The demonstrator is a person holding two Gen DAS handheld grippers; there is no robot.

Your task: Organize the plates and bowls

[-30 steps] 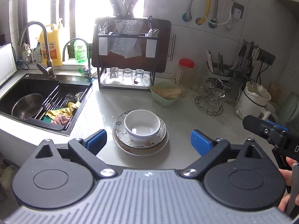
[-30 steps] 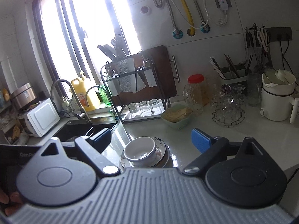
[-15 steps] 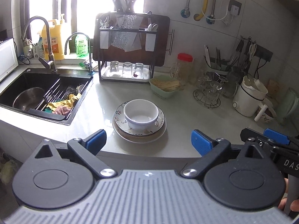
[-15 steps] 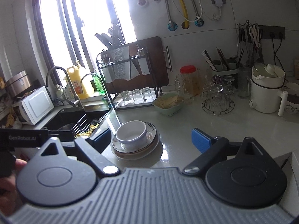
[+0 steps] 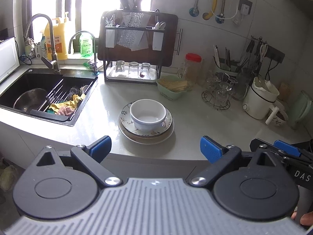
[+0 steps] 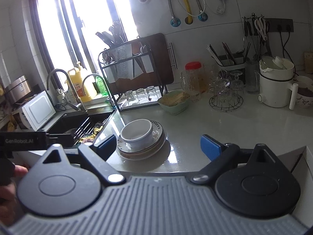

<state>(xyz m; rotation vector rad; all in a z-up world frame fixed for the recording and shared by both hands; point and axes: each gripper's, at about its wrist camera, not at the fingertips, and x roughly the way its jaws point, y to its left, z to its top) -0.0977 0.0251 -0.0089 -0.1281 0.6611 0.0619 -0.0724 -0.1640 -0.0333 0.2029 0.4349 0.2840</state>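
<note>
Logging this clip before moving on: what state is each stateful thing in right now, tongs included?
Left tongs: open, empty, short of the stack.
Right tongs: open, empty.
White bowl: upright, empty, on the patterned plate.
Patterned plate: stacked on a plain plate.
Glasses: upside down on the rack tray.
Red-lidded jar: closed.
Faucet: no water visible.
</note>
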